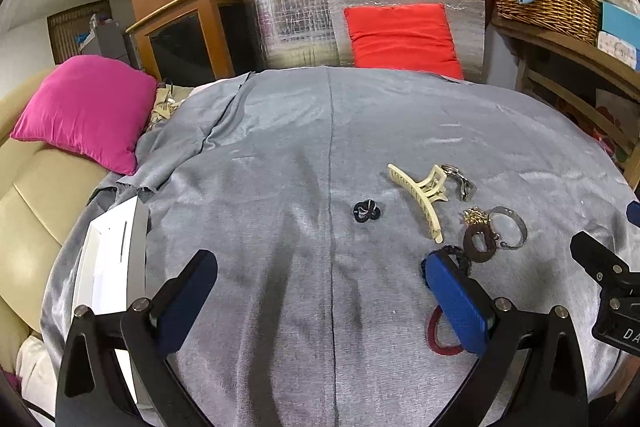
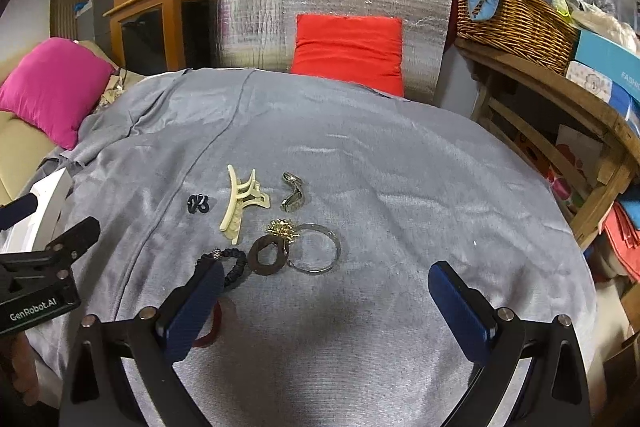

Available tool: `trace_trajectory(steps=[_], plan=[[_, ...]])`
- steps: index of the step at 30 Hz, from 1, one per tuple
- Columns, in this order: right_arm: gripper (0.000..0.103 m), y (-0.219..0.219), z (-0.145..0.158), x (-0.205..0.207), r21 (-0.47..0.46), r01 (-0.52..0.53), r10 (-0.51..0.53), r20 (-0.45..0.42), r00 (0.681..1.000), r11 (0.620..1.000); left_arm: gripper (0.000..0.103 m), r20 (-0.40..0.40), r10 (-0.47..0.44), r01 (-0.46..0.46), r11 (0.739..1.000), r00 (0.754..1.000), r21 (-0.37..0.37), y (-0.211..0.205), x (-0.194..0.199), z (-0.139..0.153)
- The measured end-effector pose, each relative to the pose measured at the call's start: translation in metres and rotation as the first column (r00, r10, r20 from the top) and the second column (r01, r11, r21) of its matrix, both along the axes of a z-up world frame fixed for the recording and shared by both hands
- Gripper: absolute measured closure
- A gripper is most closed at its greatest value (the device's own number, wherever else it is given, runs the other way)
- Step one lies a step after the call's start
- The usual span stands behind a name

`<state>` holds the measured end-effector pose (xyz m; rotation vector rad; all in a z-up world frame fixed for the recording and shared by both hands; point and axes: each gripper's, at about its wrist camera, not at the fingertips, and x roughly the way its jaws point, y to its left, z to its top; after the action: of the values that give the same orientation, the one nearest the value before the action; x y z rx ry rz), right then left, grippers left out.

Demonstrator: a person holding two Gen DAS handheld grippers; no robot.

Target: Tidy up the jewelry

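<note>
Jewelry and hair pieces lie on a grey cloth (image 1: 280, 155) (image 2: 400, 167). A cream claw clip (image 1: 420, 197) (image 2: 240, 203) sits beside a small silver watch (image 1: 460, 179) (image 2: 294, 193). A black knotted piece (image 1: 366, 211) (image 2: 198, 203) lies to its left. Nearer lie a gold trinket (image 2: 284, 228), a brown ring (image 1: 480, 241) (image 2: 267, 255), a silver bangle (image 1: 512, 227) (image 2: 318, 249), a black scrunchie (image 2: 234, 265) and a red hair tie (image 1: 438, 335) (image 2: 210, 327). My left gripper (image 1: 320, 279) and right gripper (image 2: 326, 291) both hover open with nothing held.
A white box (image 1: 108, 255) (image 2: 44, 203) rests at the cloth's left edge. A pink cushion (image 1: 86, 111) lies on a beige sofa at left. A red cushion (image 1: 402, 39) leans on a foil panel behind. A wicker basket (image 2: 516, 19) stands on a wooden shelf at right.
</note>
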<state>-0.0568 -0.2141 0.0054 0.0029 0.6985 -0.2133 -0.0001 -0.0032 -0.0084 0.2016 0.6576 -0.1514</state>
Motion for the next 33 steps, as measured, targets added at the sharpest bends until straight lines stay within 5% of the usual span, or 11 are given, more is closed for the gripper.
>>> trace_trajectory(steps=[33], plan=[[0.000, 0.0014, -0.0013, 0.0013, -0.005, -0.011, 0.011, -0.009, 1.000, 1.000, 0.000, 0.001, -0.012, 0.012, 1.000, 1.000, 0.001, -0.0078, -0.0010, 0.0005]])
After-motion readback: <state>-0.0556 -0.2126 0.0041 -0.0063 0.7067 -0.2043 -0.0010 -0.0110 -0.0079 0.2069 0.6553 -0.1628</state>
